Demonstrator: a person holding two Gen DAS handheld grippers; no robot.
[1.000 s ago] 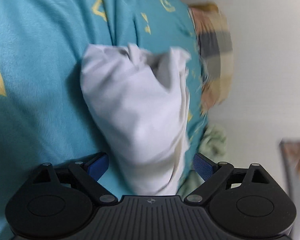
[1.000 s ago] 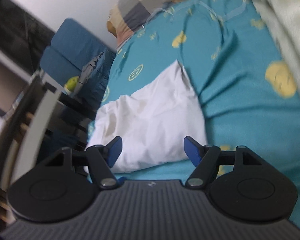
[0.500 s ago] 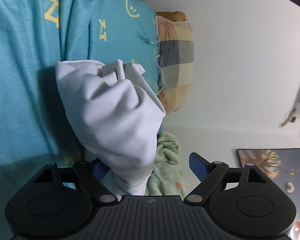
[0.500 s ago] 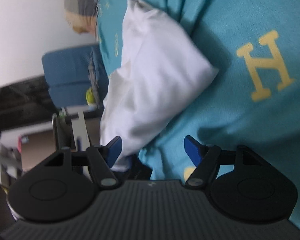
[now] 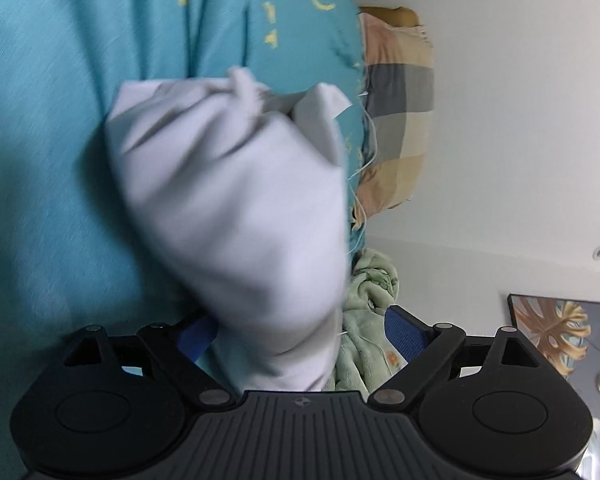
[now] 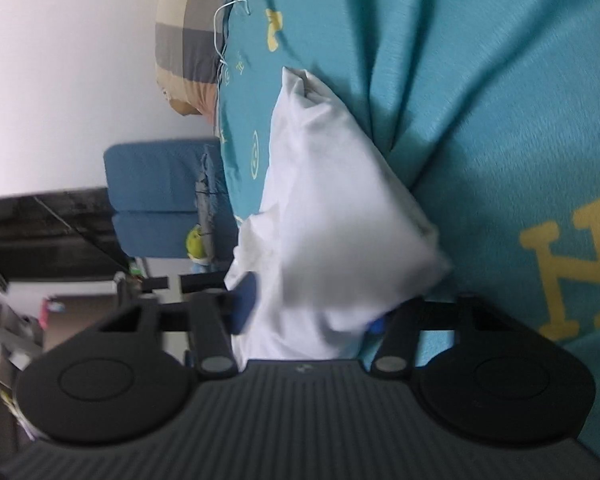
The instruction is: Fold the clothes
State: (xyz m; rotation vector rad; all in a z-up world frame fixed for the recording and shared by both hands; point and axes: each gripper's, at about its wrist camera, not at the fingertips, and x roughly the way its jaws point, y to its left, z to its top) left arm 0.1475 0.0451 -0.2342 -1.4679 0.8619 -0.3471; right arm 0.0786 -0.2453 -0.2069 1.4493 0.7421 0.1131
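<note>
Two grippers frame one white cloth (image 5: 236, 216) bunched on the teal bedsheet (image 5: 52, 160). Left gripper (image 5: 300, 334) has its fingers spread wide, cloth draped between them. Right gripper (image 6: 312, 308) likewise stands apart around the cloth (image 6: 332, 216). Beyond the cloth lies a checked pillow (image 5: 396, 112).

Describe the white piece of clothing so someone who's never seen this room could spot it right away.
Start at the teal bedspread with yellow letters that fills most of both views. On it lies a bunched white garment, its near end between the fingers of the right gripper. It is the only plain white thing; the pillow is checked, the blanket pale green.
</note>
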